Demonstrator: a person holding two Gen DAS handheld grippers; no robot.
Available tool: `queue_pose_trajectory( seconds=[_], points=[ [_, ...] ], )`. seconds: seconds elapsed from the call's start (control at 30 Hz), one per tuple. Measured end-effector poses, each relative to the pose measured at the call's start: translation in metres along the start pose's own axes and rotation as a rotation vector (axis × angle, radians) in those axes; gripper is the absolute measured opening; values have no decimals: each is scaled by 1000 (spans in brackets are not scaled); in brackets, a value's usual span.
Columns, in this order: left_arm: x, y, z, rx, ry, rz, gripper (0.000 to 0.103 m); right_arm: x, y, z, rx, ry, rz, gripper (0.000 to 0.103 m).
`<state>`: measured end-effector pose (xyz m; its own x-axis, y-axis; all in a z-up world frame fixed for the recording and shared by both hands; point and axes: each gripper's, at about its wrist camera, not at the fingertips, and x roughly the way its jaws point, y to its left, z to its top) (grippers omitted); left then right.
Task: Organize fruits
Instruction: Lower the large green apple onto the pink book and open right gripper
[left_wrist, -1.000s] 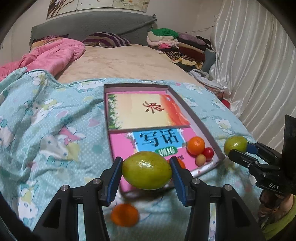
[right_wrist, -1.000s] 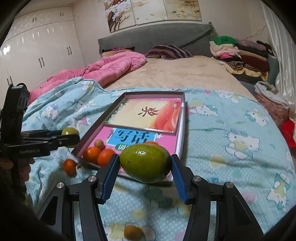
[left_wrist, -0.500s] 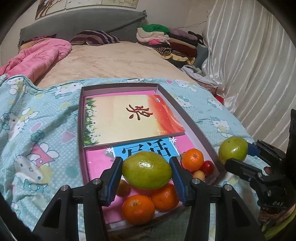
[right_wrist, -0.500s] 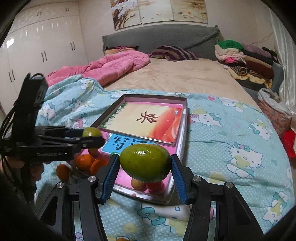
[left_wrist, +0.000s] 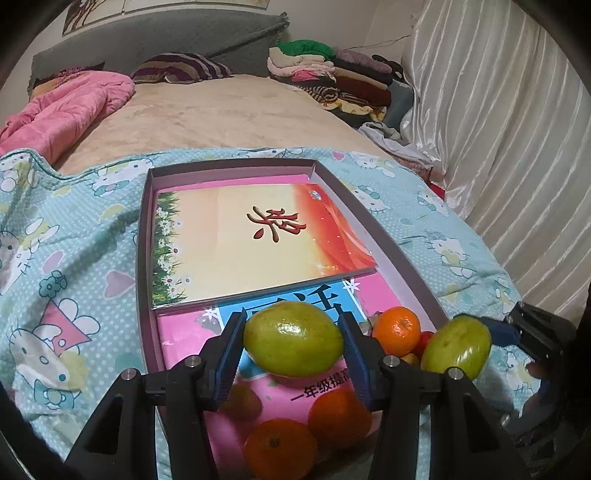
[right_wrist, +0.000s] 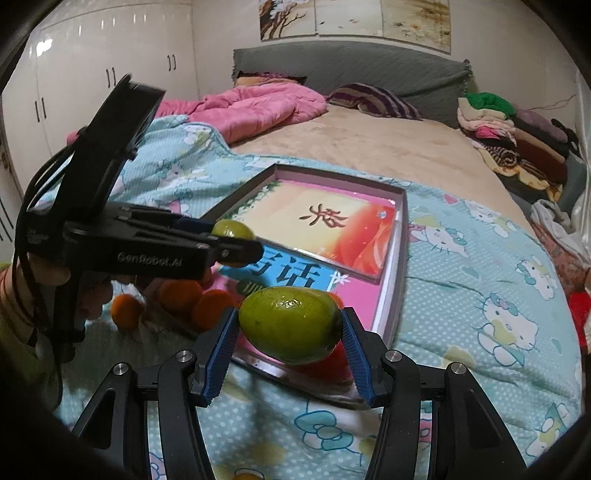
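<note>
Between the left gripper's (left_wrist: 293, 341) jaws a green fruit (left_wrist: 293, 339) sits clamped, carried over the box (left_wrist: 142, 266). Right gripper (right_wrist: 290, 326) likewise clamps another green fruit (right_wrist: 290, 325), likely for sorting.

A bed (left_wrist: 229, 110) fills the room, its grey headboard (right_wrist: 351, 62) at twelve o'clock under wall paintings (right_wrist: 354, 18). White wardrobes (right_wrist: 92, 66) stand at ten o'clock; white curtains (left_wrist: 498, 129) hang at two o'clock.

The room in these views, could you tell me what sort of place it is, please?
Most likely a home bedroom: a bed with a grey headboard and pink quilt, white wardrobe doors, and folded clothes stacked beside it.
</note>
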<state>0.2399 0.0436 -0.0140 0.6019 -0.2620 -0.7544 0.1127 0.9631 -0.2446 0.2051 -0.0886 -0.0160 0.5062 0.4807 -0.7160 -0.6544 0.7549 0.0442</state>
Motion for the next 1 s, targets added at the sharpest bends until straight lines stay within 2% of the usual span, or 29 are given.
queue_pose_trajectory(
  seconds=[0.33,1.0],
  points=[
    [12,5,-2,-11,27,6,52,15,7,-4,24,10,58,57],
    [19,7,-5,-18,49,8,52,26,8,-8,40,20,46,58]
  ],
)
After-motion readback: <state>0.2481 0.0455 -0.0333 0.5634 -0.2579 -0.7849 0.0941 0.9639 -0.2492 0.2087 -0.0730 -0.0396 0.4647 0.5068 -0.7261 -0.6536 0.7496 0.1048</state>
